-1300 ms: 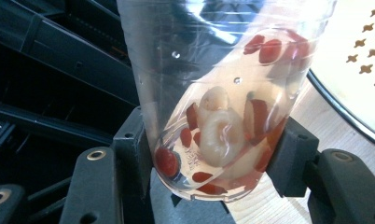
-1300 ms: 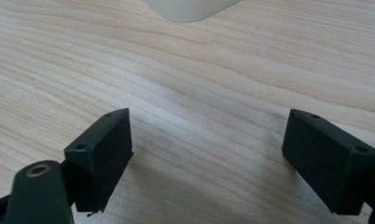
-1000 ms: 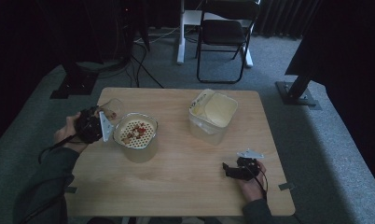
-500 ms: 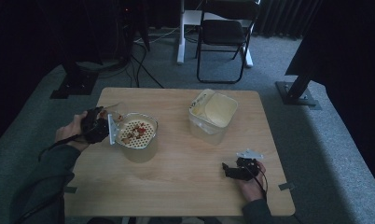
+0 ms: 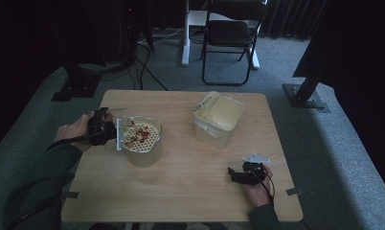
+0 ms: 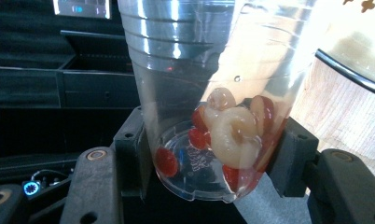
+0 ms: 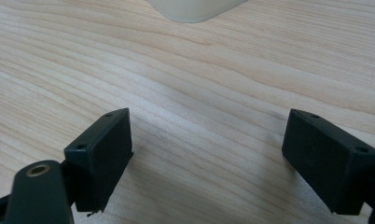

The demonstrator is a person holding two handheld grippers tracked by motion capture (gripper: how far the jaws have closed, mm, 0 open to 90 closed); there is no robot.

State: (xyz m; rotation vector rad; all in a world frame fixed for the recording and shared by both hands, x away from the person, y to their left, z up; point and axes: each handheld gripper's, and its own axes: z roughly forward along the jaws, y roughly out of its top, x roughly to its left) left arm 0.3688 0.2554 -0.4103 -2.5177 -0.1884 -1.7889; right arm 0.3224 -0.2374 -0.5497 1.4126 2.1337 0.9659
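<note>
Left gripper (image 5: 115, 134) has its two black jaws clamped on the base of a clear plastic cup (image 6: 213, 93), one pad pressed against each side of it. In the left gripper view the cup is tipped over so that its mouth points away, and pieces of fruit (image 6: 232, 135), pale rounds and red bits, sit near its bottom between the pads. From the high view the person's left hand (image 5: 78, 130) holds this gripper at the left edge of the wooden table (image 5: 190, 191), with the cup (image 5: 124, 125) laid over toward a round bowl (image 5: 141, 143). That bowl carries a pale strainer insert with holes, and red and pale fruit pieces (image 5: 135, 134) lie on it; the cup's mouth is just at the bowl's left rim. Farther right and toward the far side of the table stands a square cream-coloured tub (image 5: 219, 119), well apart from the bowl. Right gripper (image 5: 236, 175) rests low near the table's front right, held in the right hand (image 5: 256, 184); the right gripper view shows its jaws spread wide over bare wood with nothing between them, and the tub's lower edge (image 7: 195, 9) at the top of the frame.
</note>
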